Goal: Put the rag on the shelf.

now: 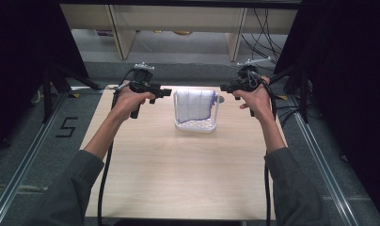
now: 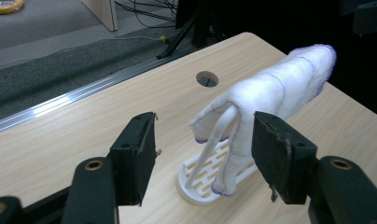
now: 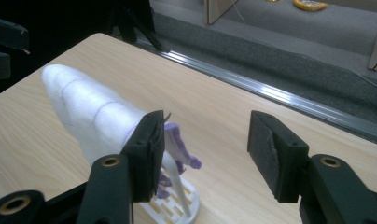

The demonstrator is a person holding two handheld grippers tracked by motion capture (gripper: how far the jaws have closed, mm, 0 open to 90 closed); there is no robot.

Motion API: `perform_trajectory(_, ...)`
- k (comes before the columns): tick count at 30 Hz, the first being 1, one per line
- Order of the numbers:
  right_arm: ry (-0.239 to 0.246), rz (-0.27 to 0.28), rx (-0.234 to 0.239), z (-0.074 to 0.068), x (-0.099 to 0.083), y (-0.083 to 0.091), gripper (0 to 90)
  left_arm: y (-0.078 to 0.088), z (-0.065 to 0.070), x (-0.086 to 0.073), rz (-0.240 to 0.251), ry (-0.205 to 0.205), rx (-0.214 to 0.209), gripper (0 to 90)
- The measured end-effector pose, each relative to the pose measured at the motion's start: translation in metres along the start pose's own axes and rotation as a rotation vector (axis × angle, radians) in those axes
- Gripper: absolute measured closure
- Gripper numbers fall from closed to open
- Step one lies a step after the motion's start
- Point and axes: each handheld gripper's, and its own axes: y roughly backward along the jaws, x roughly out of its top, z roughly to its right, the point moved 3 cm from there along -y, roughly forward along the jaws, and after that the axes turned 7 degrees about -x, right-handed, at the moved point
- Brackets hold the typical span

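Soft white cloth (image 1: 194,104) hangs limp between the open left claw (image 1: 166,92) and open right claw (image 1: 224,87), best pinched at its top edge.

This looks like a lab or test room set up for recording. A plain wooden table (image 1: 178,179) stands on grey carpet (image 1: 19,136), flanked by black curtains (image 1: 348,70) and metal rails (image 1: 320,160) on the floor. Loose cables (image 1: 265,28) and tripod legs (image 1: 51,89) sit around it, and a taped number (image 1: 66,127) marks the floor.
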Motion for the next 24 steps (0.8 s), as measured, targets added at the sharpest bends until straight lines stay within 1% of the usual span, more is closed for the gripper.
perform_trajectory(1,0.026,0.01,0.012,0.0,0.0,0.001,45.8,0.001,0.001,-0.001,0.002,0.005,-0.004,39.1)
perform_trajectory(2,-0.006,0.0,0.015,-0.004,-0.001,0.004,45.3,0.001,0.002,-0.002,0.009,0.006,-0.005,38.4)
perform_trajectory(3,-0.001,0.006,0.026,-0.006,-0.001,0.005,45.1,0.002,0.003,-0.003,0.012,0.012,-0.003,37.2)
perform_trajectory(4,0.008,0.012,0.025,-0.006,-0.002,0.007,44.5,0.003,0.004,-0.005,0.012,0.016,-0.004,35.5)
perform_trajectory(5,0.004,0.012,0.03,-0.008,-0.003,0.008,43.5,0.004,0.003,-0.006,0.002,0.015,-0.003,34.7)
perform_trajectory(6,-0.003,0.005,0.025,-0.01,-0.003,0.01,43.0,0.003,0.004,-0.008,0.005,0.026,-0.005,34.2)
perform_trajectory(7,0.02,0.014,0.027,-0.01,-0.004,0.01,42.5,0.004,0.004,-0.009,-0.008,0.017,-0.008,33.1)
perform_trajectory(8,0.05,0.021,0.015,-0.008,-0.004,0.011,42.0,0.005,0.005,-0.011,-0.007,0.016,-0.012,32.8)
perform_trajectory(9,0.015,0.017,0.027,-0.011,-0.005,0.012,41.4,0.006,0.006,-0.012,-0.003,0.022,-0.012,32.2)
perform_trajectory(10,0.007,0.022,0.031,-0.012,-0.006,0.013,41.1,0.006,0.007,-0.014,0.005,0.027,-0.014,31.8)
perform_trajectory(11,0.017,0.012,0.032,-0.012,-0.007,0.015,40.5,0.007,0.008,-0.015,0.002,0.023,-0.015,31.7)
perform_trajectory(12,0.038,0.015,0.029,-0.012,-0.008,0.015,40.3,0.008,0.01,-0.017,-0.004,0.013,-0.02,31.5)
perform_trajectory(13,0.044,0.019,0.032,-0.013,-0.008,0.017,40.2,0.008,0.011,-0.018,-0.002,0.014,-0.021,31.2)
perform_trajectory(14,0.027,0.021,0.031,-0.014,-0.008,0.018,40.2,0.009,0.013,-0.02,-0.009,0.011,-0.024,30.9)
perform_trajectory(15,0.03,0.029,0.039,-0.015,-0.009,0.021,40.1,0.01,0.015,-0.022,-0.007,0.009,-0.024,30.5)
perform_trajectory(16,0.027,0.019,0.039,-0.016,-0.011,0.022,40.0,0.011,0.016,-0.024,-0.015,0.0,-0.025,30.5)
perform_trajectory(18,0.045,0.025,0.045,-0.018,-0.013,0.024,39.8,0.011,0.02,-0.027,-0.017,-0.005,-0.027,30.3)
perform_trajectory(20,0.034,0.019,0.048,-0.022,-0.016,0.026,39.6,0.01,0.026,-0.032,-0.02,-0.003,-0.033,30.0)
perform_trajectory(21,0.058,0.03,0.046,-0.021,-0.017,0.026,39.5,0.011,0.028,-0.034,-0.031,-0.017,-0.036,29.9)
perform_trajectory(22,0.046,0.021,0.051,-0.023,-0.018,0.027,39.4,0.01,0.032,-0.036,-0.016,-0.012,-0.044,29.9)
perform_trajectory(23,0.061,0.03,0.054,-0.023,-0.02,0.027,39.4,0.011,0.033,-0.037,-0.025,-0.026,-0.051,29.8)
perform_trajectory(24,0.052,0.024,0.053,-0.024,-0.022,0.028,39.4,0.01,0.036,-0.038,-0.013,-0.019,-0.052,29.9)
